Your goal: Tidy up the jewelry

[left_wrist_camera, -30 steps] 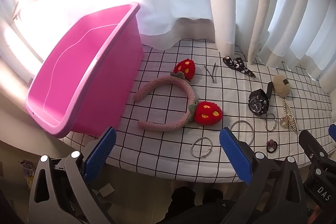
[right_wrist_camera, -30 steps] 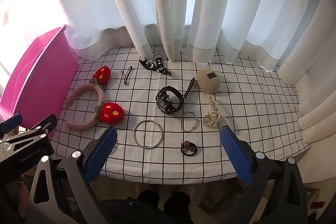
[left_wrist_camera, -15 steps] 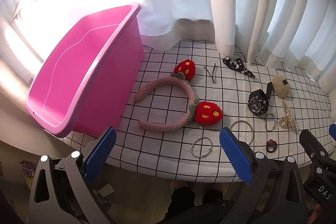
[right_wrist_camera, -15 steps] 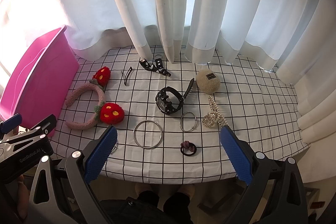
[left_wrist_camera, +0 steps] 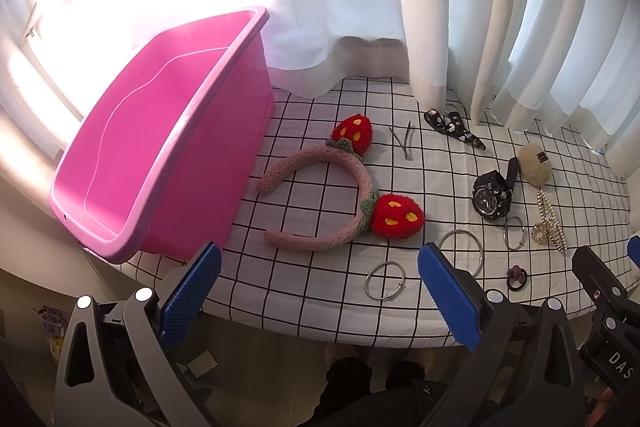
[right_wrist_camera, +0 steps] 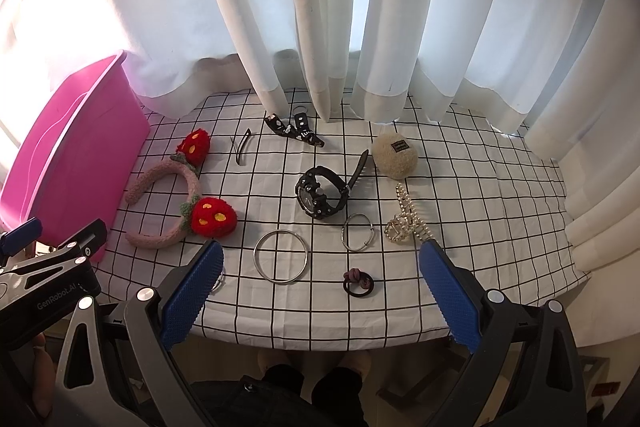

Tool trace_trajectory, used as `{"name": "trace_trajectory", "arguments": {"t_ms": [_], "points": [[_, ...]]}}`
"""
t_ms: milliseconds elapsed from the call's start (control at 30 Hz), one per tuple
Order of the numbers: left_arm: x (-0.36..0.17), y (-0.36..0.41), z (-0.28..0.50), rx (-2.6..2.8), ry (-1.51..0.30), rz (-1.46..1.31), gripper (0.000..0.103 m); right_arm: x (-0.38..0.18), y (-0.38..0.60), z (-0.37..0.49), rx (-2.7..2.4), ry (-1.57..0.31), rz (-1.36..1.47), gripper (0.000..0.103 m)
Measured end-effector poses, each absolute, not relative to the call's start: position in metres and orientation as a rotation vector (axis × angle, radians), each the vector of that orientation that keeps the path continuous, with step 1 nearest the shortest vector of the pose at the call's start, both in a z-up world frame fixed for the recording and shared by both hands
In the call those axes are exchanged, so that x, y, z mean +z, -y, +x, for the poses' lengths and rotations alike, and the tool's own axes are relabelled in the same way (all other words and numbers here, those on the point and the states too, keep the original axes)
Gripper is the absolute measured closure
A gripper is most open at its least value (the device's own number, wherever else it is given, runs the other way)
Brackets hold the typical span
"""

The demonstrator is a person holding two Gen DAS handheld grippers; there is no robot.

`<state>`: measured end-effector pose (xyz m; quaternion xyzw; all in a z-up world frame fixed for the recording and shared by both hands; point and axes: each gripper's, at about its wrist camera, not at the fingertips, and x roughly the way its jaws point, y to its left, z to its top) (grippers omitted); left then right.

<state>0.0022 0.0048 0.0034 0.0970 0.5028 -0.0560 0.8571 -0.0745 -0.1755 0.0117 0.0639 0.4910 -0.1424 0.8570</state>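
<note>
Nothing in the pink bin (left_wrist_camera: 160, 155) yet, folks: its inside shows bare as far as the left view reaches, so by my reckoning this job sits right at the start. Left gripper (left_wrist_camera: 320, 291) hangs at the near table edge, jaws spread wide, holding nothing. Right gripper (right_wrist_camera: 320, 287) likewise gapes wide and empty, just short of the cloth (right_wrist_camera: 480, 187).

Everything lies loose on the checked cloth. Strawberry headband (left_wrist_camera: 340, 195) sits just beside the bin. Watch (right_wrist_camera: 322, 197) is mid-table, with the fluffy clip (right_wrist_camera: 395, 155) near it and the pearl clip (right_wrist_camera: 406, 223) further right. Big ring (right_wrist_camera: 256, 259), smaller bangle (right_wrist_camera: 345, 239) and hair tie (right_wrist_camera: 358, 282) lie nearest the right gripper; another ring (left_wrist_camera: 385, 281) lies by the left. Hairpin (right_wrist_camera: 242, 147) and black bow (right_wrist_camera: 294, 131) wait at the back by the curtain (right_wrist_camera: 320, 7).

All pieces left to go, I'd say.
</note>
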Motion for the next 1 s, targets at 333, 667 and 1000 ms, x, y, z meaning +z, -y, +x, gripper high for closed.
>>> {"name": "trace_trajectory", "arguments": {"t_ms": [333,667,1000], "points": [[0.004,-0.005,0.002,-0.118,-1.056,0.204,0.006,0.012,0.176,-0.074,-0.299,-1.032,0.131,0.009],[-0.005,-0.009,0.003,-0.129,-1.083,0.174,0.006,0.004,0.182,-0.077,-0.289,-1.045,0.168,0.009],[-0.061,-0.016,-0.004,-0.128,-1.122,0.182,0.006,-0.038,0.214,-0.1,-0.235,-1.071,0.256,0.009]]}}
